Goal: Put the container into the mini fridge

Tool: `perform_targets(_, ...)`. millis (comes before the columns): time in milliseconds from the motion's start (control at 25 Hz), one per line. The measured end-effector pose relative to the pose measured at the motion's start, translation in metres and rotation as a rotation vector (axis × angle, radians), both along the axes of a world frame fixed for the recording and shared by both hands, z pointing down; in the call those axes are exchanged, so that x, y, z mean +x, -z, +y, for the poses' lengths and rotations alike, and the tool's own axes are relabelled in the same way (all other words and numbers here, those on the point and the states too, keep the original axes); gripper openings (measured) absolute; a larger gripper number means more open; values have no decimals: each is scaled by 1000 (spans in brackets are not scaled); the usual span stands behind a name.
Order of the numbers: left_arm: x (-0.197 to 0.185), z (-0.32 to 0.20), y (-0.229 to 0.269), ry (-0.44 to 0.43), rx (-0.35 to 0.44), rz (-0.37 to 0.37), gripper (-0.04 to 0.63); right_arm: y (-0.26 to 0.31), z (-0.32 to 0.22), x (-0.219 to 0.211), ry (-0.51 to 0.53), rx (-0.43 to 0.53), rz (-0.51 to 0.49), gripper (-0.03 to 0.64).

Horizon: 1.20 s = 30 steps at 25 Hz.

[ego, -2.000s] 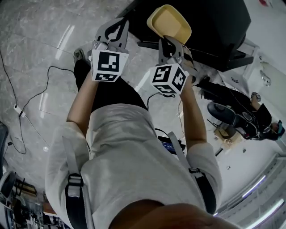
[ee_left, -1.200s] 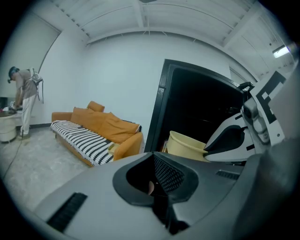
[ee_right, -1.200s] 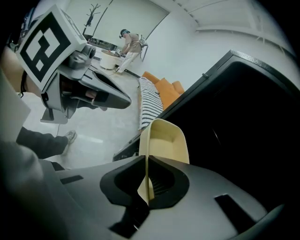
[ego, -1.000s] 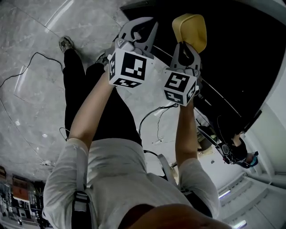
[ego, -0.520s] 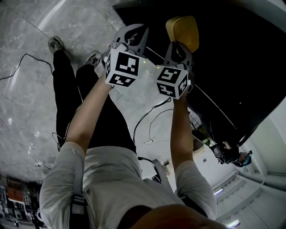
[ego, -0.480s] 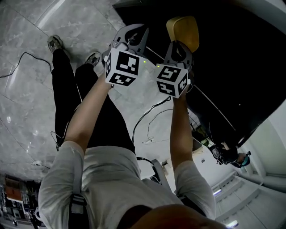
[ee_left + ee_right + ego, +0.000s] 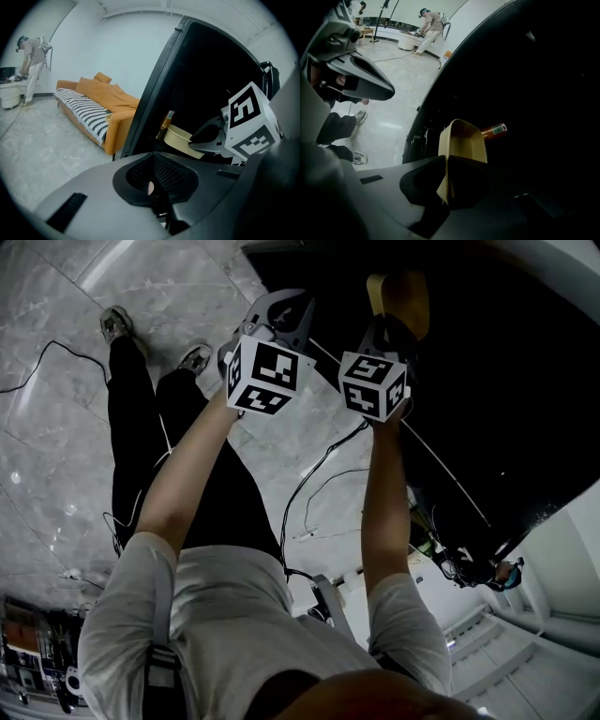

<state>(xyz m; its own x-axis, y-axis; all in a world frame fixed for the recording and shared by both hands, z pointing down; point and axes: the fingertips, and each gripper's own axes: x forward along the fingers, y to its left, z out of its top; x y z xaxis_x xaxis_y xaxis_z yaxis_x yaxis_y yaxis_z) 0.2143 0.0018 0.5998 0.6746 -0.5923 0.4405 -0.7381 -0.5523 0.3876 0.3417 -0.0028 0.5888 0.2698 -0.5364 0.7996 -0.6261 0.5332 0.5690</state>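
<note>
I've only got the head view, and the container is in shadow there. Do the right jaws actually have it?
Observer: Yes. The right gripper has its jaws closed on the wall of the container.
Operator: Anything ahead of it?
Observer: A bottle, in the dark just beyond the container.
Operator: And the other side?
Observer: The left gripper has its jaws together, with nothing between them.
</note>
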Motion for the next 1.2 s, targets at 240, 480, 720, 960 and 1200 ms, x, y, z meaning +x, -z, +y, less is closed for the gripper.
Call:
perform_targets(240, -1, -1, -10, 12, -13, -4, 12, -13, -2, 10, -9, -8, 19, 51)
perform_targets(480, 2, -1, -12, 8, -18, -13, 12, -16, -9, 20, 5, -8, 57, 52)
perform_targets(720, 1, 7, -10, 0, -7, -32, 12, -20, -10, 26, -3, 12, 62, 52)
perform_targets(960, 3, 26, 9, -42, 23, -58, 12, -4, -2, 40, -68, 109, 28, 140)
perform_targets(1200, -21, 35, 41, -88, 66, -89, 12, 27, 16, 12, -150, 253, -75, 140)
